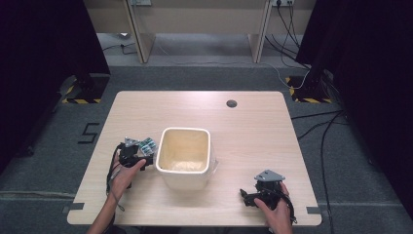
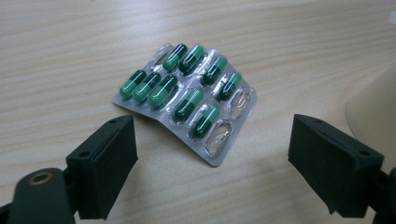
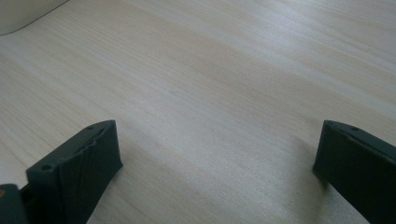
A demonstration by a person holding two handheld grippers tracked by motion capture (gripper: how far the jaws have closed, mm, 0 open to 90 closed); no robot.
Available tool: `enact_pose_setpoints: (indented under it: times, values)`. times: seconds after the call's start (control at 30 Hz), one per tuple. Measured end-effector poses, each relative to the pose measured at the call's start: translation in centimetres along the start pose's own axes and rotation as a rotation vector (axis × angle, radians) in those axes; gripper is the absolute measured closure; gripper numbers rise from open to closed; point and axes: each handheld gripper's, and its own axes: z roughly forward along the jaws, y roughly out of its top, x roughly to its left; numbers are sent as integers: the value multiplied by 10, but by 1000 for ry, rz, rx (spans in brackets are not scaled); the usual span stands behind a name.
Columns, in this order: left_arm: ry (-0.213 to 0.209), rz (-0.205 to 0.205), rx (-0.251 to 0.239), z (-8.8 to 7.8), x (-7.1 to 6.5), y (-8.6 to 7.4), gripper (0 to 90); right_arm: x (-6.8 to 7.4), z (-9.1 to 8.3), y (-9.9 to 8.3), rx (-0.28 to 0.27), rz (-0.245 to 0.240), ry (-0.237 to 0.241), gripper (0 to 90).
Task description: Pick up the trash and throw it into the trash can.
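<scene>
A silver blister pack (image 2: 187, 95) of green capsules, with a few empty pockets, lies flat on the wooden table (image 1: 253, 136). My left gripper (image 2: 212, 140) is open just behind it, its black jaws wide apart, and the pack's near corner reaches in between them without touching a pad. In the high view the blister pack (image 1: 146, 145) sits just left of a cream bin (image 1: 185, 187), with the left gripper (image 1: 139, 155) beside it. My right gripper (image 3: 217, 149) is open over bare wood, and the right gripper (image 1: 246, 196) rests near the table's front right.
The cream bin (image 2: 373, 107) stands close on the right of the left gripper, and its base (image 3: 23, 14) is at the top left corner of the right gripper view. A round dark grommet (image 1: 232, 103) sits near the table's far edge. Cables run over the floor beyond.
</scene>
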Motion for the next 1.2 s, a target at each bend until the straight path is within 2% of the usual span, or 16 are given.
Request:
enact_pose_setpoints:
  times: [0.17,0.37,0.5,0.9,1.07,1.2]
  values:
    - [15,-4,7,9,-1,6,147,0,0,0,0,0,0,5]
    - [37,-34,8,23,6,18,147,0,0,0,0,0,0,5]
    - [41,-36,14,25,7,23,148,0,0,0,-1,0,0,5]
    - [62,-17,14,34,0,39,148,0,0,0,0,0,0,5]
    - [80,13,59,41,1,45,147,0,0,0,-1,0,0,5]
    - [83,7,63,42,3,48,148,0,0,0,-2,0,-1,5]
